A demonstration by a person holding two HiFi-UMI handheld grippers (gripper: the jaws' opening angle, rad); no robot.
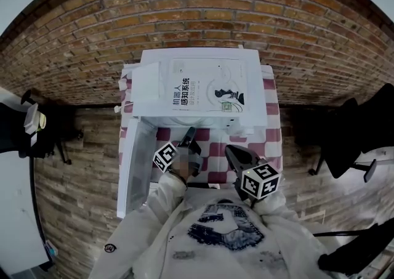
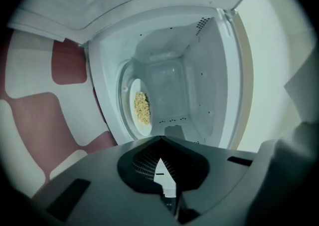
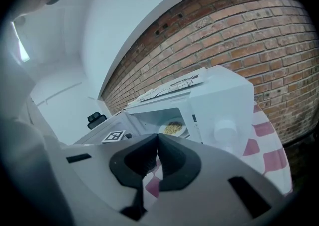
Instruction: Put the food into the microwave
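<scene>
Both of my grippers are empty, each with its jaws brought together at the tips and nothing between them. My left gripper sits just before the open mouth of the microwave and points straight into it. My right gripper hangs a little further back and to the right, over the checked surface. Dead ahead of the left gripper, well inside the microwave, the food lies as a yellowish heap on a white plate, apart from both grippers and clear of the opening. So I judge the putting-in done, with only the closing left. The door stands swung out toward me on my left, its long edge running from the microwave's left front corner back along my left arm. That puts it beside my left gripper, nearer than my right, and I would push it from its outer face rightward across the opening.
</scene>
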